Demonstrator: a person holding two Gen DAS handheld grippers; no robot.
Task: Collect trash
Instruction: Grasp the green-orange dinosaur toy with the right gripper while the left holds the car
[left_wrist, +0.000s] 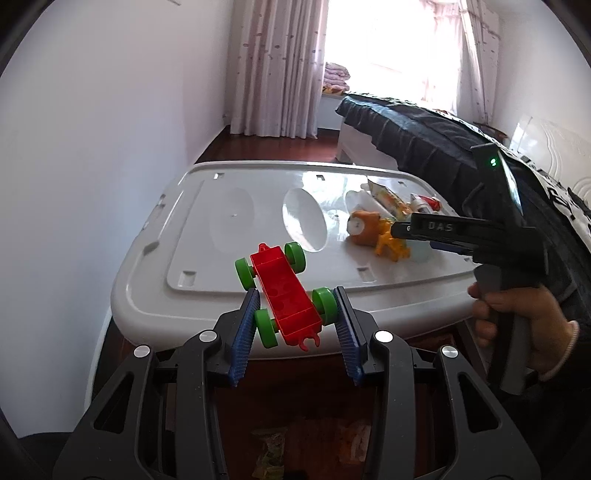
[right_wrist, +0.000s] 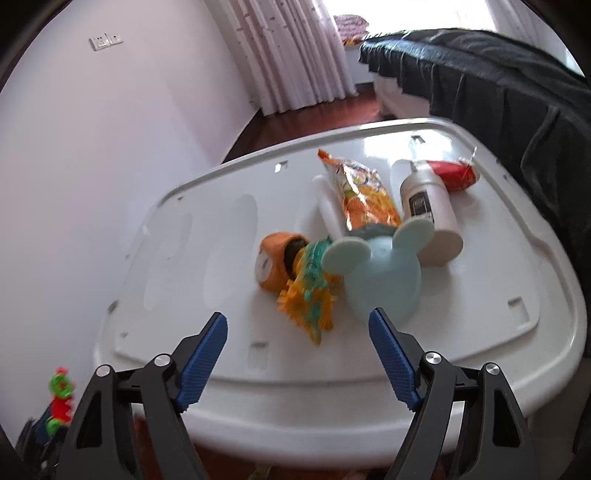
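Note:
My left gripper (left_wrist: 295, 299) is shut on a red toy car with green wheels (left_wrist: 282, 293), held over the near edge of a white plastic lid (left_wrist: 155, 291). The car also shows at the lower left of the right wrist view (right_wrist: 60, 400). My right gripper (right_wrist: 297, 326) is open and empty, above the lid (right_wrist: 480, 332), just short of a pile: an orange snack wrapper (right_wrist: 364, 195), a white bottle (right_wrist: 430, 206), a red wrapper (right_wrist: 456, 171), a pale blue mouse-eared toy (right_wrist: 384, 277), an orange toy (right_wrist: 275, 260) and a yellow-green spiky toy (right_wrist: 310, 291).
A bed with a dark cover (left_wrist: 443, 147) stands right of the lid. A white wall (left_wrist: 92, 166) is on the left, curtains (left_wrist: 280, 66) at the back. Dark wood floor (left_wrist: 288, 424) with some wrappers lies below the lid's near edge.

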